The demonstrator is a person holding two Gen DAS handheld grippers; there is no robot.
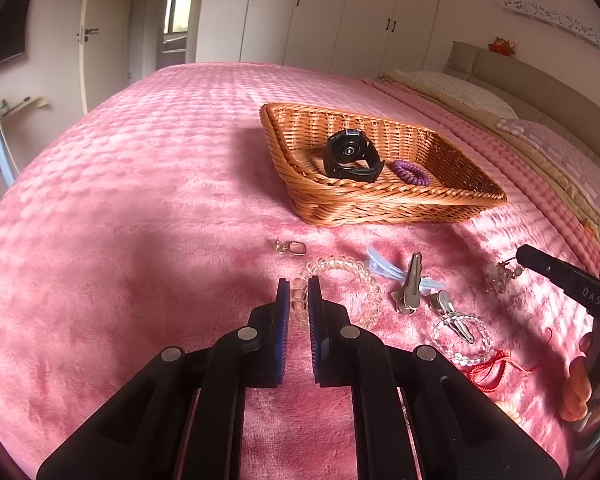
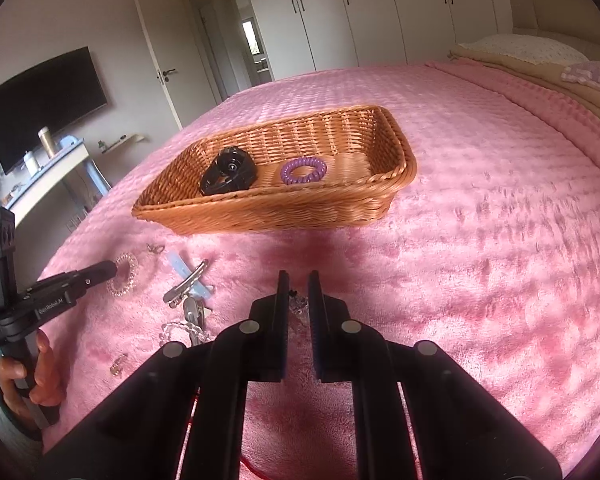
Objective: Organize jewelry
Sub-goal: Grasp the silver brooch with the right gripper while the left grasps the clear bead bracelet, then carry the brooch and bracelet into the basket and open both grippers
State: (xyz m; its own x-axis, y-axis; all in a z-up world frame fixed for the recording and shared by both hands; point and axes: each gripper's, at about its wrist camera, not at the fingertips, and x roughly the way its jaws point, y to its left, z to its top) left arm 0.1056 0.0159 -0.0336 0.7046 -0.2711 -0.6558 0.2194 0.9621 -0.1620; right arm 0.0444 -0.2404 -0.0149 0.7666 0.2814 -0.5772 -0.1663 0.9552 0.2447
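A wicker basket (image 1: 452, 200) (image 2: 268, 216) on the pink bedspread holds a black watch (image 1: 350, 156) (image 2: 228, 174) and a purple coil hair tie (image 1: 410, 172) (image 2: 303, 170). In front lie a clear bead bracelet (image 1: 364, 288) (image 2: 124, 276), small earrings (image 1: 288, 247), a blue clip (image 1: 380, 266), metal clips (image 1: 410, 284) and a crystal bracelet with red cord (image 1: 466, 344). My left gripper (image 1: 299, 284) is closed on the clear bracelet's near side. My right gripper (image 2: 299, 280) (image 1: 520, 254) is narrowly closed around a small beaded piece (image 2: 298, 306) (image 1: 500, 276).
Pillows and folded bedding (image 1: 500, 104) lie at the bed's right side. A TV (image 2: 44, 96) and a desk (image 2: 40, 176) stand off the bed's left side. Wardrobes (image 1: 320, 12) line the far wall.
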